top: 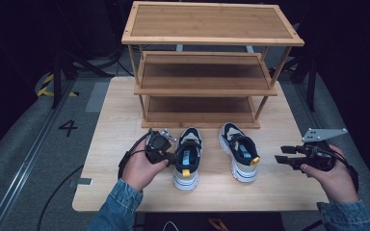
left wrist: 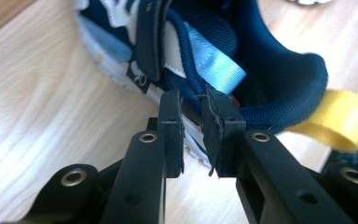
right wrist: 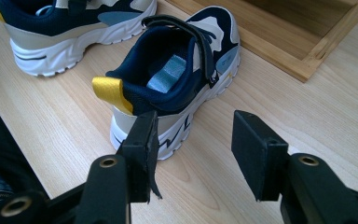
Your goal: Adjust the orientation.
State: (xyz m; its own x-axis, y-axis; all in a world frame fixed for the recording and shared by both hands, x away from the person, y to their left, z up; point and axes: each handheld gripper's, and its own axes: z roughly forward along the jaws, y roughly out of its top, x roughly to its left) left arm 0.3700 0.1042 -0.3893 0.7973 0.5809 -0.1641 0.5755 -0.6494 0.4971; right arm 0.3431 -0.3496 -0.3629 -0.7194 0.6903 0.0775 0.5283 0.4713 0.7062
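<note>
The left shoe [top: 187,161] is placed on the counter [top: 111,125], toe toward the rack [top: 207,67], heel toward the near edge. The right shoe [top: 240,150] is placed just beside it, apart, with a strip of bare counter between the two. Both shoes are set just in front of the rack's lowest shelf.

The left gripper [top: 169,159] is positioned at the left side of the left shoe. In the left gripper view, its pads are seen close together at the collar of the left shoe [left wrist: 242,60], with a narrow gap left between them; whether the collar edge is pinched cannot be told. A blue insole tab [left wrist: 216,65] and a yellow heel loop [left wrist: 340,119] are seen on this shoe.

The right gripper [top: 283,156] is held well right of the right shoe, over bare counter, with its jaws spread and nothing between them. In the right gripper view, the right shoe [right wrist: 177,74] is seen ahead of the jaws, untouched.

The three shelves of the rack are bare. Open counter is available left of the left shoe, right of the right shoe, and along the near edge.
</note>
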